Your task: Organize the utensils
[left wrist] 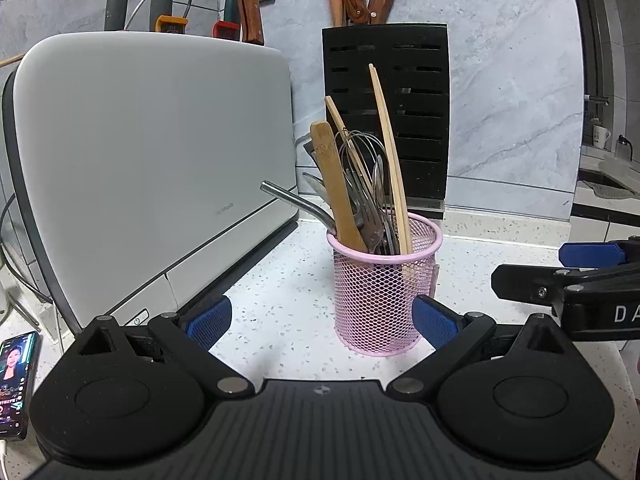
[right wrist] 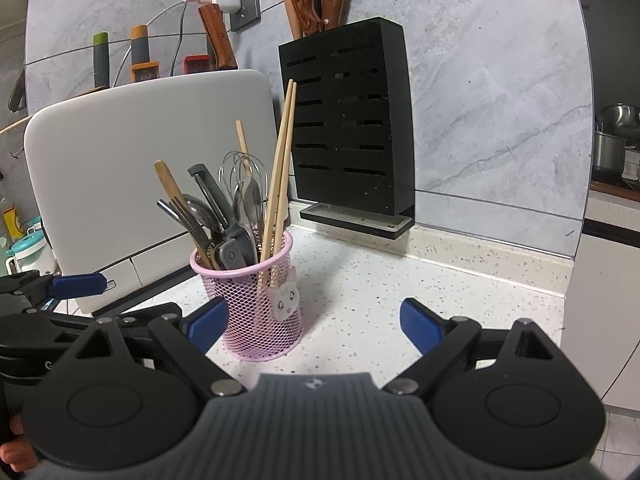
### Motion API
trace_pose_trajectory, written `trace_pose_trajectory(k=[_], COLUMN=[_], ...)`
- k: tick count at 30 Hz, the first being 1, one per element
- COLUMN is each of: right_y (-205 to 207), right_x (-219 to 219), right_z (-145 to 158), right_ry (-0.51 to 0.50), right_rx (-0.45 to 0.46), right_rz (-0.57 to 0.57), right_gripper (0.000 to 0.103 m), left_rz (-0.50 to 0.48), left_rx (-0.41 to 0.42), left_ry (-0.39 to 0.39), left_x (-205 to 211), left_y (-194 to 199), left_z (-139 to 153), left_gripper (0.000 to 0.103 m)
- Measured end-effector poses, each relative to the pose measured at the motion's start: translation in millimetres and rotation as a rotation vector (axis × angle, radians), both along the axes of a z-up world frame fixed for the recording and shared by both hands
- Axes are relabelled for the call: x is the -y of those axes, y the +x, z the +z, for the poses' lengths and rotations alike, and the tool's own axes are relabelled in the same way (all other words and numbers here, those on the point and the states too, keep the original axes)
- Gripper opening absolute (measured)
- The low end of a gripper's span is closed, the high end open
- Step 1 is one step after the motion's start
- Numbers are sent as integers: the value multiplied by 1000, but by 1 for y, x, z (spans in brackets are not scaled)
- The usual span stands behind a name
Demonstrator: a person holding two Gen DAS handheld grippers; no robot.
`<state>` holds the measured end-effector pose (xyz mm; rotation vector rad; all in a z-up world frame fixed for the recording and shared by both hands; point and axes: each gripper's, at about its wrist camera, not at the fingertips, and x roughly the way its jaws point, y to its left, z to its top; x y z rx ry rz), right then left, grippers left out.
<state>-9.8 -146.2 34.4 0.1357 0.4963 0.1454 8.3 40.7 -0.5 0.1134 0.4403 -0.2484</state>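
Pink mesh cup (left wrist: 384, 280) stands ahead of both grippers' spread, empty jaws.

On the black body of the right gripper (left wrist: 600, 312), seen from the left wrist view, white letters "DA" run off the frame edge. The grey appliance (left wrist: 160, 152) bears a small brand word low on its side, too faint to read.

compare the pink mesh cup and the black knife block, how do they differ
The pink mesh cup is round, see-through and low; the black knife block is flat-faced, slotted and taller. The cup stands out on the counter, the block back against the wall. Both hold utensils upright.
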Motion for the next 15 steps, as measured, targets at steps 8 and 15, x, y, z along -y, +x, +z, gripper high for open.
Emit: trace_pose_trajectory(k=[8, 15], right_y=[0, 0], right_x=[-1, -2], right_z=[-1, 0], right_ry=[-2, -6], right_rx=[-6, -6], right_rz=[3, 4], right_gripper=[91, 91], left_rz=[0, 1], left_rx=[-1, -2], left_ry=[3, 3], left_x=[1, 1], left_y=[0, 0], left_z=[0, 0], left_gripper=[103, 103])
